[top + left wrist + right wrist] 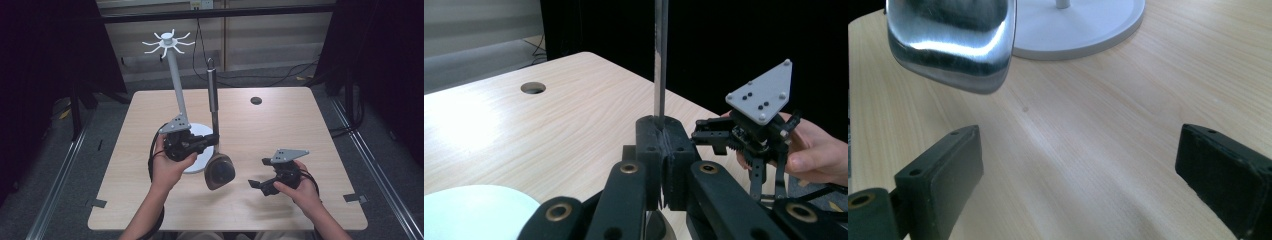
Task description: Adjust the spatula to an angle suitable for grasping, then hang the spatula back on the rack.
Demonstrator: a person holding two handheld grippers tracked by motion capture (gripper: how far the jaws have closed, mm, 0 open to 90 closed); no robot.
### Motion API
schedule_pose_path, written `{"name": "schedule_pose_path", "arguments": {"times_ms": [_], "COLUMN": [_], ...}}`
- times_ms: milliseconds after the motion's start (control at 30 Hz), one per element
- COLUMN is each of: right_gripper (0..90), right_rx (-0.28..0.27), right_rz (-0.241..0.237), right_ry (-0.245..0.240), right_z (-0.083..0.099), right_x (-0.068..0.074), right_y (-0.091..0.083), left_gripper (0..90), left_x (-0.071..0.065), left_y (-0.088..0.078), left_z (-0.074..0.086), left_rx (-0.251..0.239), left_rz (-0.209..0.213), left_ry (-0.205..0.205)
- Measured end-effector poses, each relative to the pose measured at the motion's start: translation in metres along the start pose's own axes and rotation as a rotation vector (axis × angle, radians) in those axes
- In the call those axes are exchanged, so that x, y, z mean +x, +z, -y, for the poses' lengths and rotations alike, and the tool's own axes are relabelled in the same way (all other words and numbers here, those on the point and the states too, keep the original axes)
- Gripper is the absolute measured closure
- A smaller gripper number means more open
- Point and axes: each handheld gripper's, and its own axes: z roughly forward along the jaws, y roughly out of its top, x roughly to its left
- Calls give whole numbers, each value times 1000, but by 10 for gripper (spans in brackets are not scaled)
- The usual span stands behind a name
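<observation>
Left gripper (212,139), jaws pressed together on the thin metal handle of a ladle (213,100), holds the utensil upright beside the white hook stand (175,80); the left gripper view shows the handle (660,60) rising straight out of the pinched pads. The ladle's bowl (219,171) hangs low over the table (280,120), just beside the stand's round base (200,131); whether the bowl touches the wood cannot be settled from the high view, though the right gripper view shows it (953,42) apparently clear of the surface. Right gripper (260,185), jaws spread wide and holding nothing, waits near the front of the table, apart from the bowl. The hooks at the stand's crown (167,43) sit well above the present grip point, so the utensil would have to be lifted a long way to hang it. Principal risks, as judged: the smooth handle may slip or swivel between the pads, because the grip sits low on the shaft with the heavy bowl beneath it; a swinging bowl may knock the base and rock the slender stand; and the handle's end loop may miss a small hook on a tilted approach, dropping the ladle.
</observation>
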Motion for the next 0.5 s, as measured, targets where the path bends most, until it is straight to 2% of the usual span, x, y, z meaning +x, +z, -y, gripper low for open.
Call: {"name": "schedule_pose_path", "arguments": {"times_ms": [200,333,500], "right_gripper": [45,45,45], "right_rx": [30,45,51], "right_rz": [-3,0,-2], "right_ry": [-8,-34,-26], "right_z": [3,3,3], "right_x": [-1,0,-1], "right_y": [3,3,2], "left_gripper": [884,884,884], "left_x": [0,1,0], "left_y": [-4,-7,-10], "left_z": [-5,-9,-12], "left_rx": [-8,-8,-15], "left_rz": [-6,-12,-17], "left_ry": [3,8,13]}}
